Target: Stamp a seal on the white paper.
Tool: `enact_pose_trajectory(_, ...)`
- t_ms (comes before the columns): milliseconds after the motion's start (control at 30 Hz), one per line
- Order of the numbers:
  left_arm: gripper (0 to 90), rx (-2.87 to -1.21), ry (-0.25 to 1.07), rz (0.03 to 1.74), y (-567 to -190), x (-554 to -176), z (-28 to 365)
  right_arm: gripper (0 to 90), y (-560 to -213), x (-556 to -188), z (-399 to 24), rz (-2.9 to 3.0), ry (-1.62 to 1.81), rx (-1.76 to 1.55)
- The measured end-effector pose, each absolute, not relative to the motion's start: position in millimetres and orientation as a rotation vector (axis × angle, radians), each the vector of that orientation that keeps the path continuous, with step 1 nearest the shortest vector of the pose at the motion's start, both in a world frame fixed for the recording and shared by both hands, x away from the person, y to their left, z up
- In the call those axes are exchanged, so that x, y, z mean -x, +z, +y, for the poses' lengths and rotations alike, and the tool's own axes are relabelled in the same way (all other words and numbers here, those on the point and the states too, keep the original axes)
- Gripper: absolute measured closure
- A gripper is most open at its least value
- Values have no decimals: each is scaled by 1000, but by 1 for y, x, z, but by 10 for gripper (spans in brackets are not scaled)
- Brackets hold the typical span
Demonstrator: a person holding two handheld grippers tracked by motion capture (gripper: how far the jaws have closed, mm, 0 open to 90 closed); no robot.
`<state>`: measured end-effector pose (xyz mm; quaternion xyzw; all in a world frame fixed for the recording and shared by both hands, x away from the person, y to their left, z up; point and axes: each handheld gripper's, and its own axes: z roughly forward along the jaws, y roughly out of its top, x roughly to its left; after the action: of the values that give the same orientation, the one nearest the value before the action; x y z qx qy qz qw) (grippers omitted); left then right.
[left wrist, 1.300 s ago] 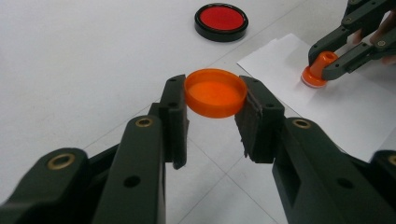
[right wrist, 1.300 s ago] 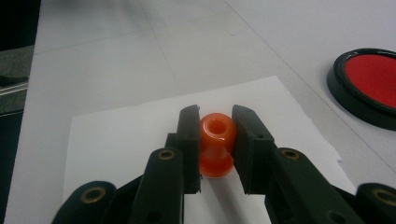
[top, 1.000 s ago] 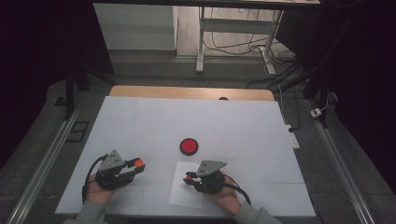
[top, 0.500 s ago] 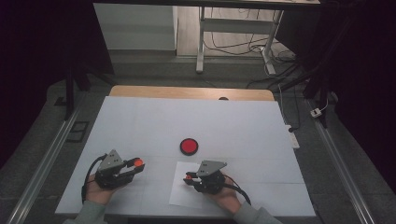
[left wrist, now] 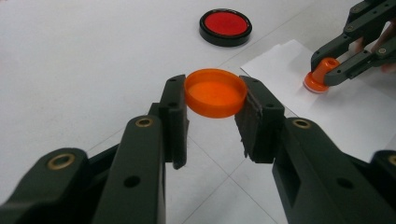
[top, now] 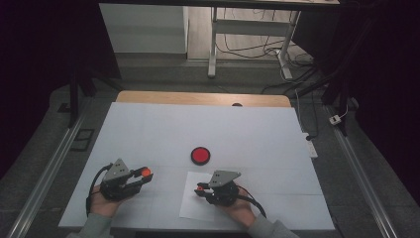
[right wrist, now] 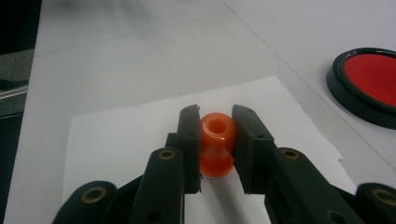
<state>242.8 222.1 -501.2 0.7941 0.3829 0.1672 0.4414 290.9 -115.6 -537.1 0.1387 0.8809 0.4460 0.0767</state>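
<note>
Near the front edge of the white surface [top: 148, 134], a round orange plastic cap [left wrist: 215, 92] is clamped between the jaws of the left gripper [top: 141, 176], held clear of the surface. Toward the front right, the right gripper [right wrist: 215, 135] is closed on the neck of an orange plastic stamp [right wrist: 216, 144], whose base rests on a white paper sheet [right wrist: 116, 135]. A round red ink pad in a black case [top: 200, 155] lies just beyond the sheet, near the surface's middle.

Orange cap [left wrist: 215, 93] and stamp [right wrist: 216, 144] present as smooth, glossy plastic, the sheet [right wrist: 135, 135] beneath as matt white paper, gripper fingers [left wrist: 173, 116] matt black plastic with brass-coloured rivets.
</note>
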Motion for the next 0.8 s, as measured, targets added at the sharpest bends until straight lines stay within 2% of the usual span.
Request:
enact_pose_trajectory(667,646,-1974,413,951,-502,-244,222,726,-537,-290,-116,2633,1326,-416)
enact_pose_trajectory(800,646,-1975,411,953,-503,-244,222,718,-530,-291,-121,2607,1434,-447)
